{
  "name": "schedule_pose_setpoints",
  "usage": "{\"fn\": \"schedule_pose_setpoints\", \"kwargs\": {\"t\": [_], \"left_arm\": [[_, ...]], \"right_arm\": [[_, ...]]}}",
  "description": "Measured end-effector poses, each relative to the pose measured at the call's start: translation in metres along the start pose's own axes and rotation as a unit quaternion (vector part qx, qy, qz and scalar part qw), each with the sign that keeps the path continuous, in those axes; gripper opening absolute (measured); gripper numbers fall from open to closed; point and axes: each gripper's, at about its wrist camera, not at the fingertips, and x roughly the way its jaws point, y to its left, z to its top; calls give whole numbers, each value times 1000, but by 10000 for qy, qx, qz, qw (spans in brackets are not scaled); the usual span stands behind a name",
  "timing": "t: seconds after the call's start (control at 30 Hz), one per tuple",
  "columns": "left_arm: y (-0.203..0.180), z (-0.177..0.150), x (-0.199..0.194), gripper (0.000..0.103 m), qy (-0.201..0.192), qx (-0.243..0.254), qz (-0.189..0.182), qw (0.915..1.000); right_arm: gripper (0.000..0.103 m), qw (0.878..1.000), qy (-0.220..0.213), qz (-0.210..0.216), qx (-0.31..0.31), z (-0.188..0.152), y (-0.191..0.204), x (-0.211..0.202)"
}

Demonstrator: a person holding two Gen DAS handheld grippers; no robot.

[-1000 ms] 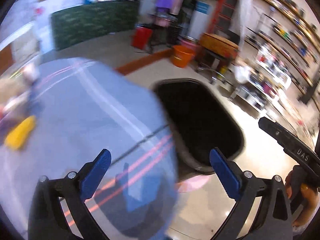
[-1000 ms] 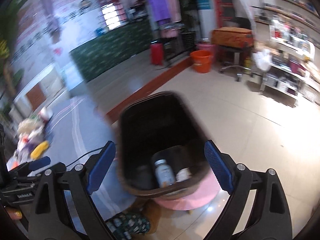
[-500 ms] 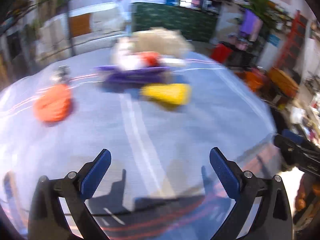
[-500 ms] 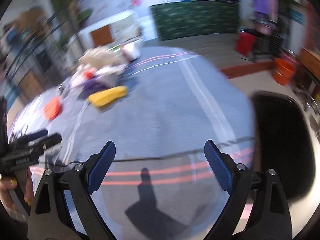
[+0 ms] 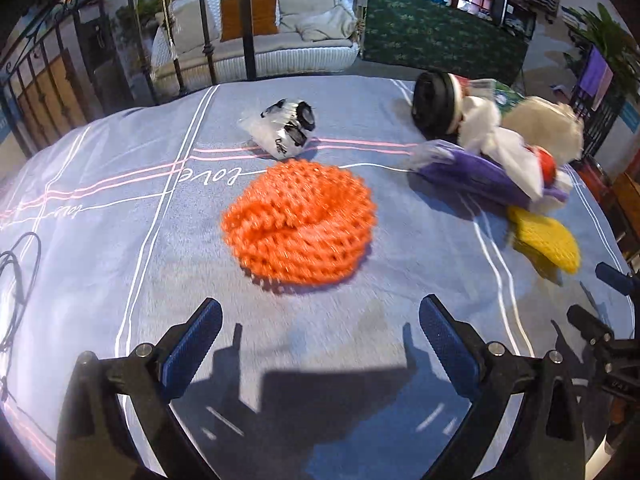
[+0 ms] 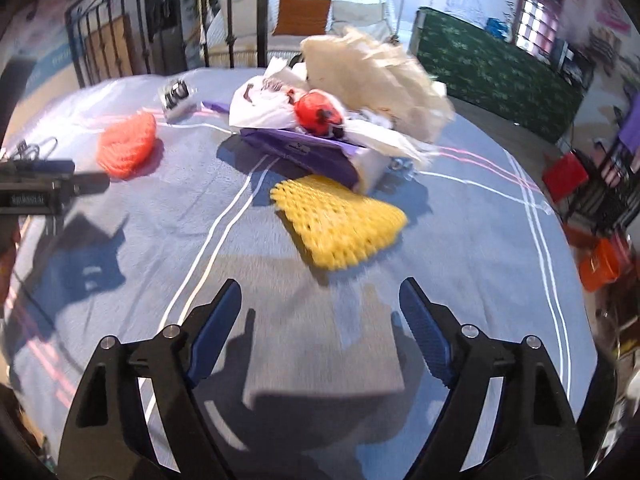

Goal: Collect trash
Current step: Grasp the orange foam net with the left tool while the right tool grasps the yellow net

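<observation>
While the left gripper (image 5: 320, 344) hangs over the blue bedspread (image 5: 120, 240), its blue pads (image 5: 192, 344) stand wide apart with nothing between them. Just ahead of it lies an orange foam net (image 5: 300, 220), flat on the cloth. Beyond that sits a crumpled clear plastic bag (image 5: 282, 128) with black print. Off to the right there is a heap of rubbish: a purple pouch (image 5: 476, 178), white plastic (image 5: 508, 152), something red (image 5: 544, 162), a beige paper wad (image 5: 544, 128) and a black round lid (image 5: 434, 100) behind. A yellow foam net (image 5: 546, 242) lies near the heap's front edge.

From the right wrist view, the right gripper (image 6: 320, 320) is also spread open and holds nothing. The yellow foam net (image 6: 340, 220) lies just in front of it, touching the purple pouch (image 6: 300, 152). On the pouch rest the white plastic (image 6: 264, 108), the red thing (image 6: 318, 114) and the beige paper wad (image 6: 372, 76). The orange foam net (image 6: 128, 146) lies well apart to the left, near the other gripper's tip (image 6: 84, 182).
</observation>
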Motion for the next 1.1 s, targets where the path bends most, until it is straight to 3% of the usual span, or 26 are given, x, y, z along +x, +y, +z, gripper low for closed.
{"fn": "schedule_pose_setpoints", "kwargs": {"t": [0.1, 0.2, 0.3, 0.33, 0.37, 0.4, 0.43, 0.5, 0.57, 0.87, 1.1], "left_arm": [[5, 14, 18, 98, 78, -9, 292, 9995], [14, 23, 37, 97, 351, -298, 188, 9988], [19, 30, 44, 97, 341, -469, 45, 9983], [20, 31, 46, 97, 335, -532, 38, 9980], [21, 32, 47, 91, 336, -606, 13, 9976], [22, 32, 48, 76, 353, -686, -49, 9970], [23, 32, 48, 68, 370, -747, -83, 9965], [21, 33, 45, 40, 270, -715, -4, 9971], [20, 31, 40, 33, 196, -744, -57, 9970], [1, 10, 7, 30, -141, -793, -385, 9960], [-32, -13, -24, 30, -383, -499, -630, 9960]], "right_arm": [[77, 9995, 72, -237, -204, 12, -1, 15], [70, 9989, 153, -347, -263, 23, -5, 28], [51, 9982, 175, -467, -335, 32, -3, 38], [40, 9980, 159, -517, -332, 34, -5, 40], [34, 9981, 163, -501, -305, 35, -6, 42], [22, 9983, 172, -467, -287, 35, -7, 43], [18, 9987, 179, -409, -263, 34, -9, 43], [17, 9988, 139, -373, -274, 33, -10, 41], [16, 9992, 104, -295, -268, 31, -11, 37], [16, 10000, 2, -54, 63, 13, -17, 13], [16, 9984, -138, -3, 545, -12, -25, -19]]}}
